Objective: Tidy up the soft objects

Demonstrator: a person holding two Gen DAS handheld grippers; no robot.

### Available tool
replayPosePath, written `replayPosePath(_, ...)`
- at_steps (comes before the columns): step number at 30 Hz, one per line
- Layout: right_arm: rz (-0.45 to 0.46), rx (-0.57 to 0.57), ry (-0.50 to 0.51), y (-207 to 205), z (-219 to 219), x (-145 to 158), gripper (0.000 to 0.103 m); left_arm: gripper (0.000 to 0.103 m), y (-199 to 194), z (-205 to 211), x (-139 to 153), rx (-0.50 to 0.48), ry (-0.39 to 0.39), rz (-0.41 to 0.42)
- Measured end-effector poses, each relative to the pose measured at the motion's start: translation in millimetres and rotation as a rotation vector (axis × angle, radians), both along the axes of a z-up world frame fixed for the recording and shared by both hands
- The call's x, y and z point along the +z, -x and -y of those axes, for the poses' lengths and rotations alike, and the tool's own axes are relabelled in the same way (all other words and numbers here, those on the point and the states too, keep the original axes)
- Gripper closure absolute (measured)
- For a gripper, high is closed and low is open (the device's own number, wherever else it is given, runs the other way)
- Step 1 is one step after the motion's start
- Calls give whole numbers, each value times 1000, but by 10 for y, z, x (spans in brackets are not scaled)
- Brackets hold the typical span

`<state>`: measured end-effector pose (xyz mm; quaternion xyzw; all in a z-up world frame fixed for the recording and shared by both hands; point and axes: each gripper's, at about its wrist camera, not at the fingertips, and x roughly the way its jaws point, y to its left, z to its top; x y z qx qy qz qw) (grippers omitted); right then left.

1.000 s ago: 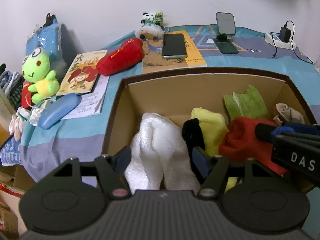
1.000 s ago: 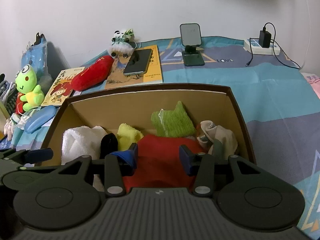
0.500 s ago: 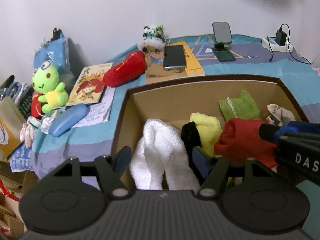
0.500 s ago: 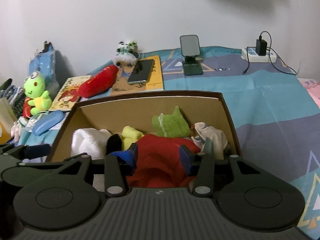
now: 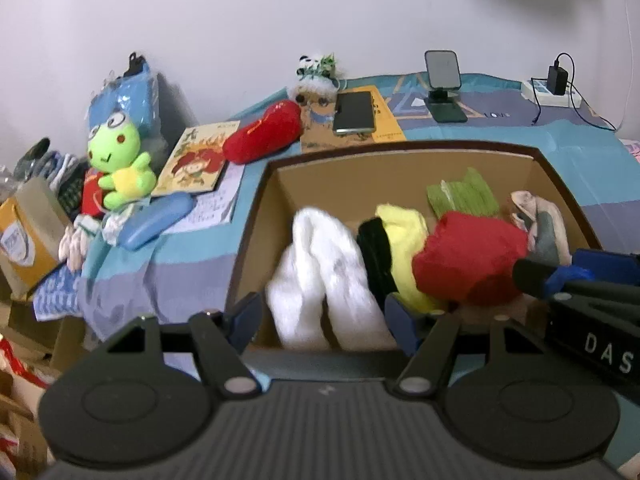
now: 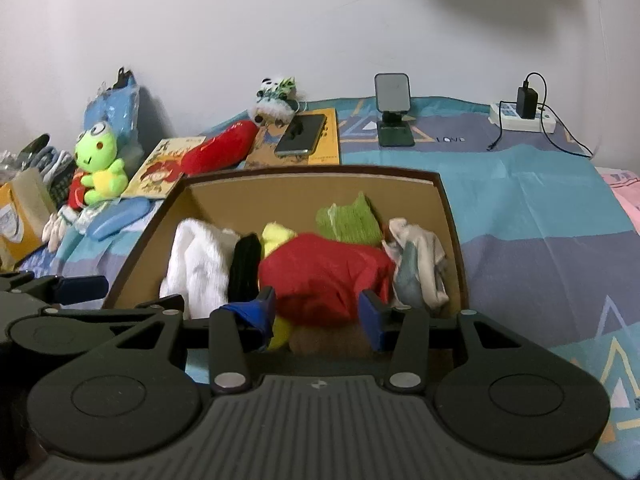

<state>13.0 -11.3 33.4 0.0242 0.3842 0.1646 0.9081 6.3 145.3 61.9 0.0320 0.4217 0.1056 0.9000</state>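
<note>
An open cardboard box (image 5: 256,216) stands on the bed. It holds a white towel (image 5: 320,264), a black piece (image 5: 376,248), a yellow cloth (image 5: 404,232), a red cloth (image 5: 468,260), a green cloth (image 5: 464,196) and a beige-grey cloth (image 5: 540,220). My left gripper (image 5: 324,318) hangs open above the box's near edge, in line with the white towel, holding nothing. My right gripper (image 6: 318,310) is open too, over the near edge in front of the red cloth (image 6: 324,272), pads clear of it. Each gripper shows at the side of the other's view.
Left of the box lie a green frog plush (image 5: 116,160), a blue case (image 5: 156,220), a picture book (image 5: 196,160) and a red plush (image 5: 264,136). Behind it are a panda plush (image 5: 316,68), a phone (image 5: 354,112) on a book, a phone stand (image 6: 394,112) and a power strip (image 6: 520,114).
Both grippers have drawn back and up from the box, which now sits smaller and farther in both views. Their jaws kept the same width; the cloths stayed in the box.
</note>
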Motion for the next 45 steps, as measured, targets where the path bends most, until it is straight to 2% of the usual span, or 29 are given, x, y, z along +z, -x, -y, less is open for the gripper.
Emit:
replayPosePath(7,-19,33,33,277,204,-42,73,35,286,255,-70,29,29,-31)
replayPosePath(13,-86,17,33,484,542,-225,73,35,478,585,-254,13,52,-99)
replayPosePath(20,-143,-52,25,596,926,-412,73,35,581,998,-434,-45,46,-155)
replayPosePath(29,-147,-200,14,639,1472,-471,73,35,441,1583,-440,-189,29,-160)
replayPosePath(45,-141,-530,20,603,2296,-453,72,35,55,2581,-352,-542,5,-138)
